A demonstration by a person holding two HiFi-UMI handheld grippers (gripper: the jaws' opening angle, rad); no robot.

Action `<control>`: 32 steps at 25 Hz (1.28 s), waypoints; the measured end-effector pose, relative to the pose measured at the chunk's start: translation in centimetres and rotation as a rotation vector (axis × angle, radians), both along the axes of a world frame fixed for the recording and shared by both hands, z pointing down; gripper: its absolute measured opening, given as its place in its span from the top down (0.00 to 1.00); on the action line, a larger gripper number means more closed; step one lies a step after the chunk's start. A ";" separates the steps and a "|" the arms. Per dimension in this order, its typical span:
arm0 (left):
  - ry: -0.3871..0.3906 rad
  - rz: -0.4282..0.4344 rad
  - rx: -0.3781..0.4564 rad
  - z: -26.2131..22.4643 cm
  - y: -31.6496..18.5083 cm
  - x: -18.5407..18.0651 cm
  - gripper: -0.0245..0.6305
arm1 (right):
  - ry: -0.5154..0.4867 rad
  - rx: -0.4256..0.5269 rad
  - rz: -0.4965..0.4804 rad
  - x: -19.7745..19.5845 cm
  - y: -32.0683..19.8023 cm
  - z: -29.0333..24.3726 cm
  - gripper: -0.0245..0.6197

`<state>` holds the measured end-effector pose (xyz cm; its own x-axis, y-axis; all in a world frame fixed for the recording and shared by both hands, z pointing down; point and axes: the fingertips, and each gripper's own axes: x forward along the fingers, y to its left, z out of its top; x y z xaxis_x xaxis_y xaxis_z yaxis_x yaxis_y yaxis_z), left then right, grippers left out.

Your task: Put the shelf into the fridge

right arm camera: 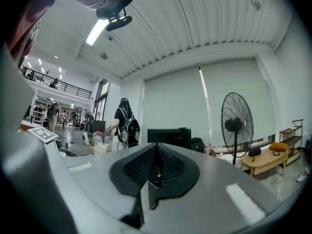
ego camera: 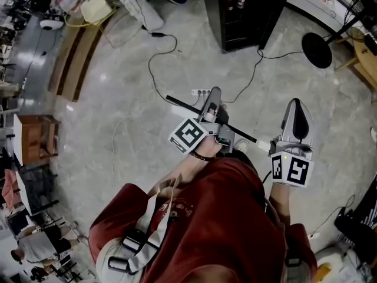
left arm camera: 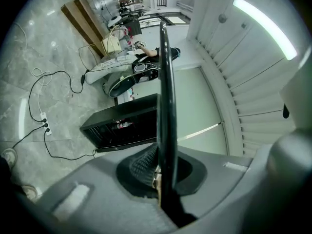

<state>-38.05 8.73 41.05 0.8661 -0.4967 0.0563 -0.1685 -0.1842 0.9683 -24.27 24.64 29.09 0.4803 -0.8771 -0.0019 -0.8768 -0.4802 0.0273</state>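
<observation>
The shelf (ego camera: 182, 104) is a thin dark panel seen edge-on, running as a black bar across the floor view in front of me. My left gripper (ego camera: 215, 96) is shut on it. In the left gripper view the shelf (left arm camera: 165, 96) stands upright between the pads of the left gripper (left arm camera: 163, 172). The fridge (ego camera: 247, 10) is a low black cabinet farther ahead, standing open-fronted (left arm camera: 122, 126) beyond the shelf's edge. My right gripper (ego camera: 296, 108) hangs to the right, shut with nothing in it (right arm camera: 156, 167). The fridge (right arm camera: 168, 135) lies straight ahead of it.
A power strip (ego camera: 200, 92) with trailing cables lies on the marble floor below the shelf. A standing fan's base (ego camera: 317, 50) and a wooden table (ego camera: 365, 63) are at the right. Wooden boards (ego camera: 73, 61) lie at the left. A person with a backpack (right arm camera: 124, 126) stands beside the fridge.
</observation>
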 end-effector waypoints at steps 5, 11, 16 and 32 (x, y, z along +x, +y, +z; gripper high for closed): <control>0.012 0.011 0.027 -1.8 2.1 1.7 0.94 | 0.006 0.045 0.019 1.6 2.9 -1.0 0.96; 0.028 0.015 0.046 -2.9 6.0 5.5 0.94 | -0.012 0.069 0.018 5.6 7.2 -0.3 0.96; 0.039 0.014 0.035 -3.5 8.5 7.0 0.94 | -0.029 0.082 0.015 7.7 9.6 -0.4 0.96; 0.017 0.033 0.057 -3.7 10.8 11.1 0.94 | -0.095 0.100 0.057 12.5 13.3 1.3 0.96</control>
<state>-26.97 19.51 37.40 0.8825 -0.4701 0.0138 -0.1452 -0.2444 0.9588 -11.80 37.95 30.38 0.5315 -0.8461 -0.0401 -0.8443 -0.5255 -0.1048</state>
